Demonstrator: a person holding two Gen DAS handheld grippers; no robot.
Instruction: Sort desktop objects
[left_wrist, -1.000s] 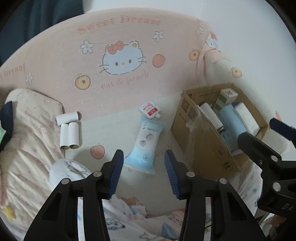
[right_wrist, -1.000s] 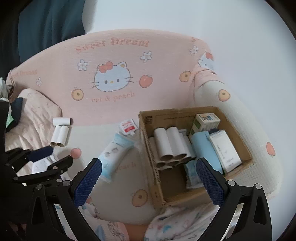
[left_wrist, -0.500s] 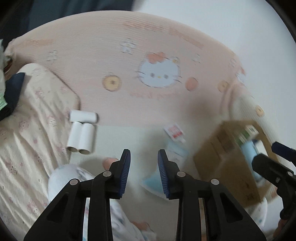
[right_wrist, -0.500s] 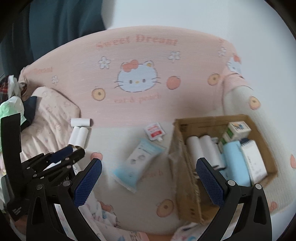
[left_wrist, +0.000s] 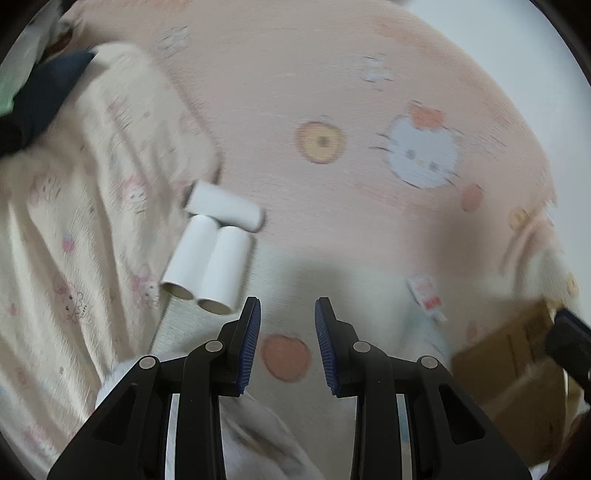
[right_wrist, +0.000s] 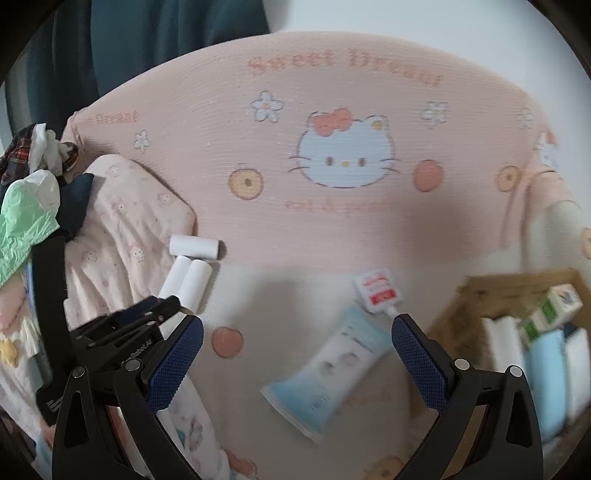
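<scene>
Three white cardboard tubes lie at the left of the bed surface against the pink headboard; they also show in the right wrist view. My left gripper is open and empty, just right of and short of the tubes. My right gripper is wide open and empty above a light blue pouch and a small red-and-white sachet. The sachet also shows blurred in the left wrist view. A cardboard box at right holds tubes, packs and a small carton.
A pink Hello Kitty headboard backs the surface. A patterned pillow lies at left, with clothes and a green bag beyond it. A rumpled printed blanket lies at the near edge.
Both grippers have swung left. The tubes now sit close in front of my left gripper, whose jaws narrowed from one second ago. The box has slid toward the right edge of both views.
</scene>
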